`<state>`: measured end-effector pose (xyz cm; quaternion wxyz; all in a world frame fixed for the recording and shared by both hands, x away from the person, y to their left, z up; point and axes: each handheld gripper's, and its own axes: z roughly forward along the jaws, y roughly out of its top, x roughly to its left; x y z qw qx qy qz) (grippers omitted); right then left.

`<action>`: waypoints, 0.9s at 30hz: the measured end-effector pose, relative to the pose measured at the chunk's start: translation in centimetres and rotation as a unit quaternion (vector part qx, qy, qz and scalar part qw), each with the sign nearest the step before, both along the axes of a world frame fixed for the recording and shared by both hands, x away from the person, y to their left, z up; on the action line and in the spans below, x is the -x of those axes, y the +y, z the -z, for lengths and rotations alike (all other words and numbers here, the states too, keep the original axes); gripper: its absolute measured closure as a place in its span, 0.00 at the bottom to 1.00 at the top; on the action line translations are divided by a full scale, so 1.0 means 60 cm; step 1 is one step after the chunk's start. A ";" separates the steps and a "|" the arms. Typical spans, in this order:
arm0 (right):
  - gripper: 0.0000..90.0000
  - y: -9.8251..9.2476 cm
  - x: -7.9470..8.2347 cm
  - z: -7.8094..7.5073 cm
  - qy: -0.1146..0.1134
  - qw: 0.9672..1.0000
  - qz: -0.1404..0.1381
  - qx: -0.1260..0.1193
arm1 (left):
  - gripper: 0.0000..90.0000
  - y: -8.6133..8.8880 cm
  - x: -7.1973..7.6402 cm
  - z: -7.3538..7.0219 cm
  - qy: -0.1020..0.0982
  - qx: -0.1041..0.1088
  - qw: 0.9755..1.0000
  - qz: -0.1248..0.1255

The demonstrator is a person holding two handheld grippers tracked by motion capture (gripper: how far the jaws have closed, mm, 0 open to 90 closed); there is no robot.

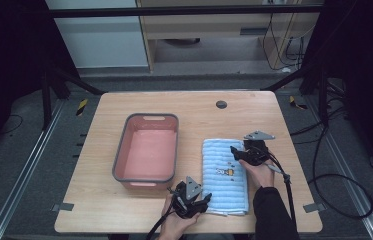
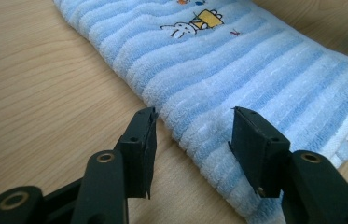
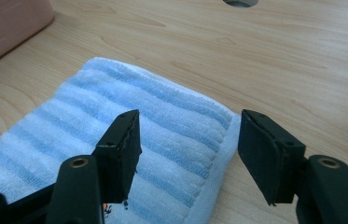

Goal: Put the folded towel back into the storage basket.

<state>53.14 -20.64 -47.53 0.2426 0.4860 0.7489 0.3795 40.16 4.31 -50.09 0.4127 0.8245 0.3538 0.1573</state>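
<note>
A folded light-blue striped towel [image 1: 224, 175] with a small embroidered figure lies on the wooden table, right of centre. My left gripper [image 1: 205, 201] is at the towel's near left corner. In the left gripper view the jaws of the left gripper [image 2: 195, 114] stand open astride the towel [image 2: 237, 60] edge, one over bare wood and one over the cloth, with no pad pressing. My right gripper [image 1: 235, 151] is low over the towel's far right corner. Its own view shows the right gripper [image 3: 188, 116] open too, straddling the corner of the towel [image 3: 92, 88].
A pink basin [image 1: 124, 145] with a grey rim stands just left of the towel, and its corner [image 3: 8, 18] shows in the right gripper view. A dark round grommet [image 1: 221, 104] sits near the table's far edge. Bare wood lies right of the towel.
</note>
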 end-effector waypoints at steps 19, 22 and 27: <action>0.52 -0.006 -0.010 0.036 0.042 0.999 0.009 -0.004 | 0.64 -0.006 0.002 0.011 0.016 0.004 1.000 -0.010; 0.53 -0.006 -0.011 0.038 0.048 0.999 0.007 -0.005 | 0.68 -0.009 0.005 0.011 0.014 0.001 1.000 -0.011; 0.57 -0.006 -0.013 0.043 0.055 0.998 0.004 -0.011 | 0.74 -0.009 0.004 0.011 0.022 0.005 1.000 -0.008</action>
